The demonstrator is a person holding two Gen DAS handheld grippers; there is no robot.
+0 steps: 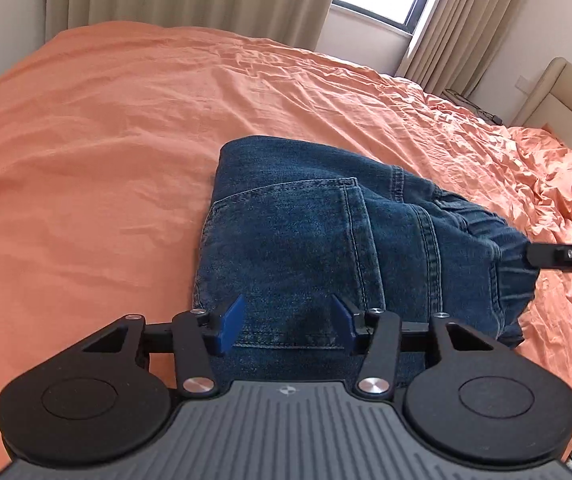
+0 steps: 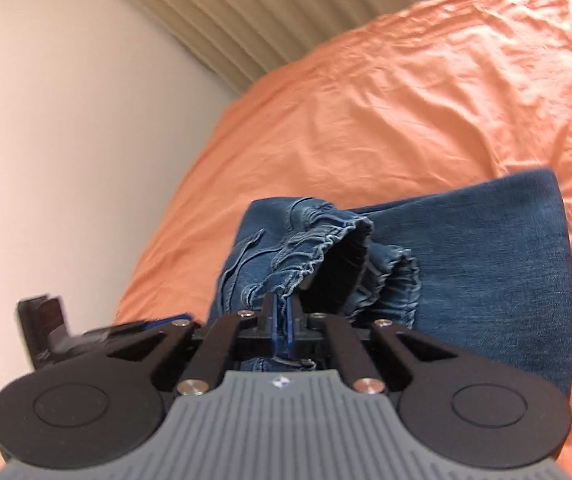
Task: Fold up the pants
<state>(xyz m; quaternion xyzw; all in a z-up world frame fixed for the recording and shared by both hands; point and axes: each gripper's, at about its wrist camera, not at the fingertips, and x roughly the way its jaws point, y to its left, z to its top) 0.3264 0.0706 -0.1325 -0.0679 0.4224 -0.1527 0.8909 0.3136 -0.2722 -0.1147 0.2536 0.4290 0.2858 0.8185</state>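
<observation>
Right tool point(image 2: 282, 326) is pinching the elastic waistband point(image 2: 317, 248) of the folded jeans point(image 1: 305, 240) lying on the orange bedsheet point(image 1: 106, 140), likely steadying the bundle, while left tool point(image 1: 287, 320) is hovering spread over the back pocket point(image 1: 286, 260).

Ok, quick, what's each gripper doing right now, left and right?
Left gripper: jaws open, holding nothing, poised over the folded dark blue denim pants.
Right gripper: jaws shut on the pants' gathered elastic waistband.
</observation>
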